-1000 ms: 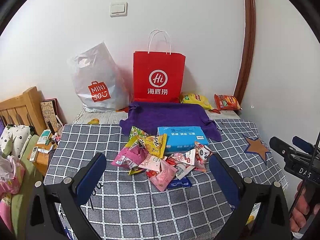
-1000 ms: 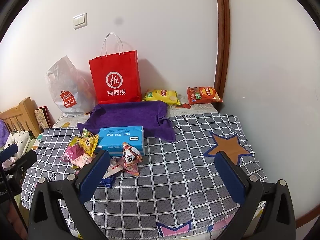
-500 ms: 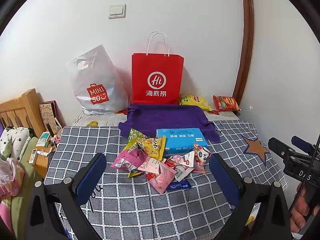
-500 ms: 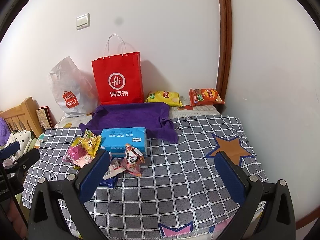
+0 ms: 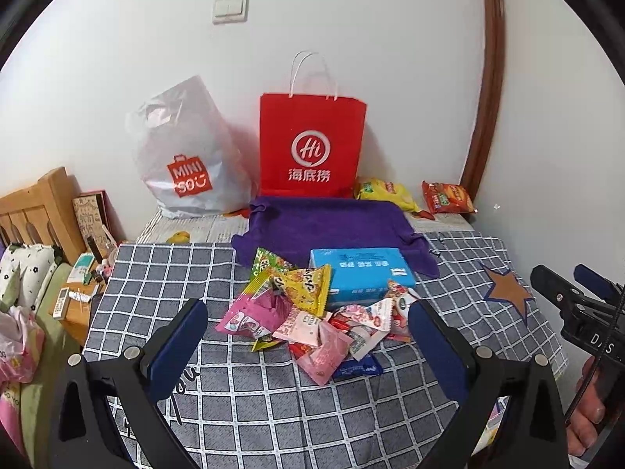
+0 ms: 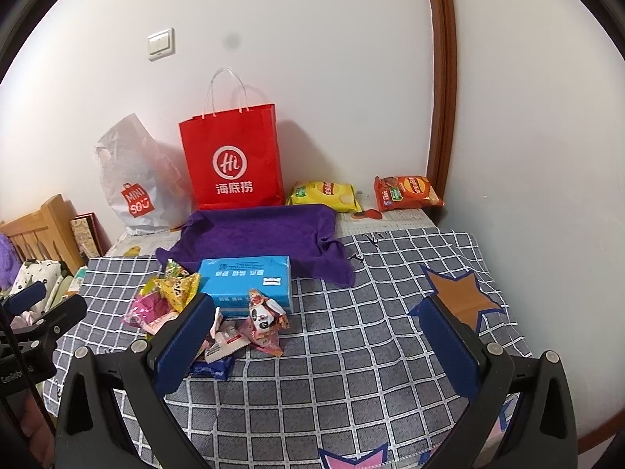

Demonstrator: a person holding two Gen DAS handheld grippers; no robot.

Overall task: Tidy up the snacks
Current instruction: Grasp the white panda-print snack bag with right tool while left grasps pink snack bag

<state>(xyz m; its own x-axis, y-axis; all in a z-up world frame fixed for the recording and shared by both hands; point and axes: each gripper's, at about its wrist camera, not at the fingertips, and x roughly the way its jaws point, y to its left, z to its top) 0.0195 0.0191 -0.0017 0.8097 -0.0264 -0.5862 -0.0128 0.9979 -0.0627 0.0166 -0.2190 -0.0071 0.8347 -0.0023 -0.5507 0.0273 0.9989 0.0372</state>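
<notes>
Several packets in the snack pile (image 5: 312, 312) lie under one another, so their print is hard to read; in the right wrist view the near finger of the right claw (image 6: 320, 336) covers part of the heap, and a dark blue packet (image 6: 211, 369) shows only an edge beneath it. What the red paper bag (image 5: 312, 144) and the white plastic bag (image 5: 187, 156) hold cannot be seen: both stand against the wall with their tops turned away from the cameras.

The pile sits on the checked cloth (image 5: 273, 402) covering the table, touching the near side of a blue tissue pack (image 5: 361, 273). A panda-print packet (image 6: 265, 312) stands at the pile's right edge. Behind the tissue pack a purple towel (image 5: 332, 226) is spread out, one corner hanging toward the star patch (image 6: 457, 293). Two more bags lie well apart from the heap, by the wall: a yellow chip bag (image 6: 324, 195) and an orange chip bag (image 6: 406, 193), near the brown door frame (image 6: 441, 78).

The left claw (image 5: 308, 336) hangs over the pile with its fingers spread wide, holding nothing. The right claw is likewise spread wide and bare, above the cloth to the pile's right. A hand (image 5: 590, 418) grips the right tool's handle at the frame edge. A wooden headboard (image 5: 35, 211) and cluttered bedside stand left of the table.
</notes>
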